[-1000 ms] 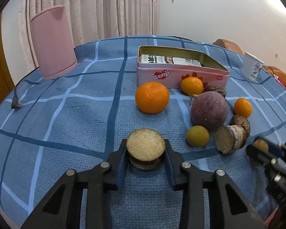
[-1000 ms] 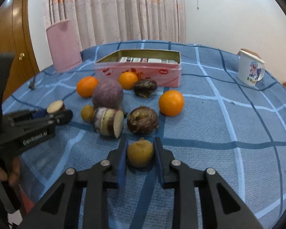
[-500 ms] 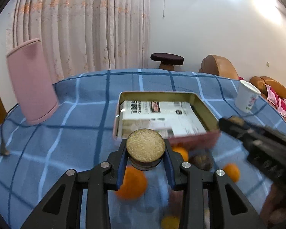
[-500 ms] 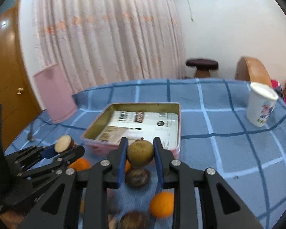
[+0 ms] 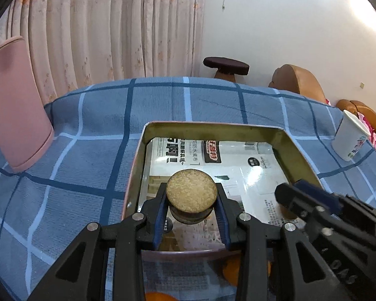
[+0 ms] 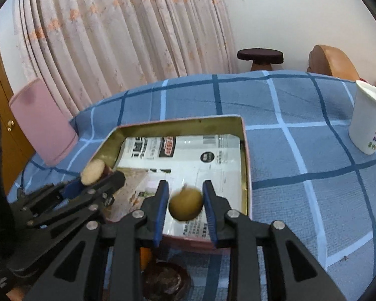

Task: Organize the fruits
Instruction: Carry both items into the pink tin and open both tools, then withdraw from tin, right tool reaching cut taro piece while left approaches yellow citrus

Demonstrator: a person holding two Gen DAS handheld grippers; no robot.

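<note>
My left gripper (image 5: 191, 199) is shut on a cut fruit half (image 5: 191, 192) with a tan flat face and dark skin, held over the near left part of the pink tin (image 5: 213, 125). The tin is lined with printed paper (image 5: 250, 173). In the right wrist view, my right gripper (image 6: 185, 190) hangs over the tin's near right part (image 6: 245, 155). Its jaws are opening, and a small yellow-green fruit (image 6: 185, 207), blurred, sits loose between them with a gap on each side. The left gripper (image 6: 100, 178) with its fruit half (image 6: 92, 171) shows at left.
A pink container (image 5: 15, 105) stands at the left on the blue checked tablecloth (image 5: 92, 150). A white printed cup (image 6: 368, 125) stands at the right. Oranges (image 5: 233, 273) and a dark fruit (image 6: 165, 281) lie on the cloth below the tin's near wall.
Both grippers have carried their fruits from the near cloth up and forward over the tin. The right jaws have parted, and the yellow-green fruit has slipped lower between them.
</note>
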